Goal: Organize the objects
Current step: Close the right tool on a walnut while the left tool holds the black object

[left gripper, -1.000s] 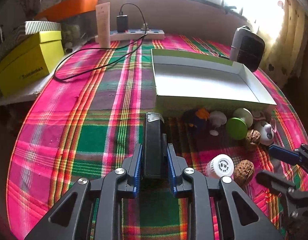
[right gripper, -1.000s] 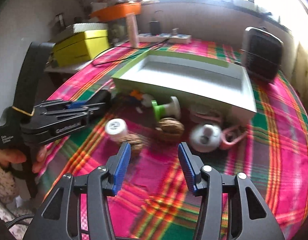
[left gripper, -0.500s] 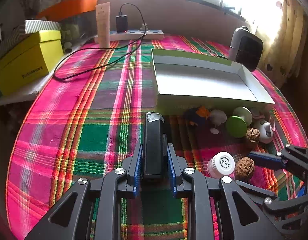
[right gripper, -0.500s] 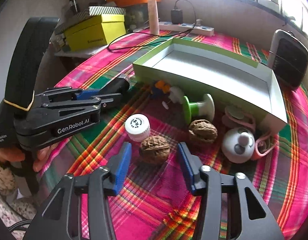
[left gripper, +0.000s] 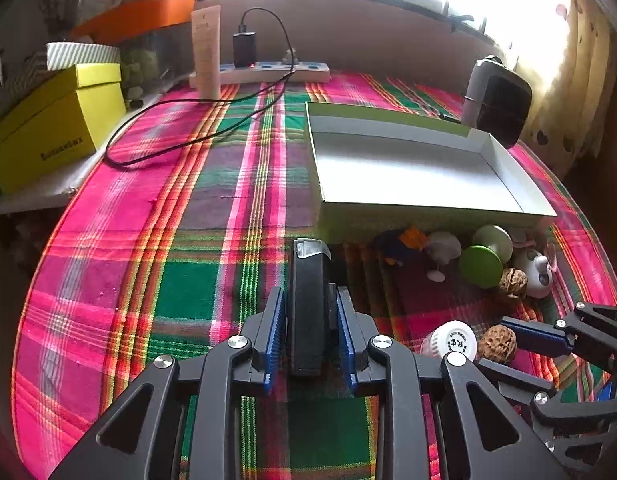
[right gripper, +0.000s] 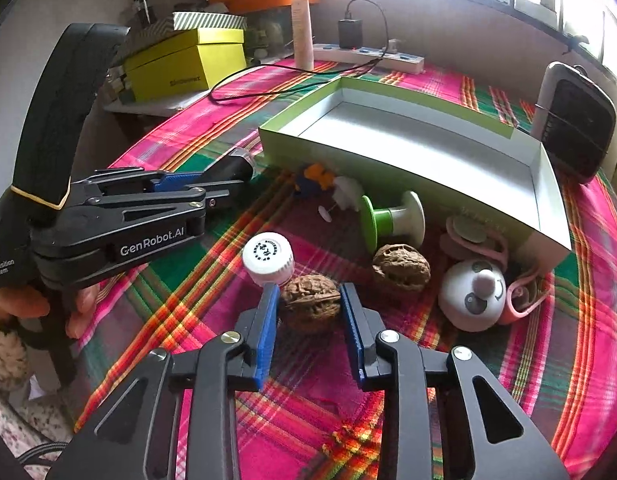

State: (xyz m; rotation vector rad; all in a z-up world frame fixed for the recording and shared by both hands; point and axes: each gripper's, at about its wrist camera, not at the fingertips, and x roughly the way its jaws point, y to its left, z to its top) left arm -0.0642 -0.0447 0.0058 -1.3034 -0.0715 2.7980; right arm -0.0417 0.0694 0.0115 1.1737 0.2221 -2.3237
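Observation:
My left gripper [left gripper: 310, 316] is shut on a black oblong device [left gripper: 308, 296] with a clear tip, held just above the plaid cloth; it also shows in the right wrist view [right gripper: 212, 178]. My right gripper [right gripper: 310, 304] is open with its blue pads on either side of a walnut [right gripper: 310, 302], close to it but not clearly pressing. A white-capped bottle [right gripper: 267, 258], a second walnut [right gripper: 401, 267], a green spool [right gripper: 390, 216] and a panda toy [right gripper: 474, 294] lie in front of the open white tray [right gripper: 548, 184].
A black speaker [right gripper: 576, 124] stands right of the tray. A yellow box [left gripper: 52, 124], a power strip [left gripper: 264, 72] with a black cable [left gripper: 180, 136] and a cream tube [left gripper: 206, 52] sit at the back. A small blue-orange toy [right gripper: 314, 178] lies by the tray wall.
My right gripper moved forward and down until its pads straddle the near walnut, and its jaws narrowed. My left gripper stayed put, still holding the black device.

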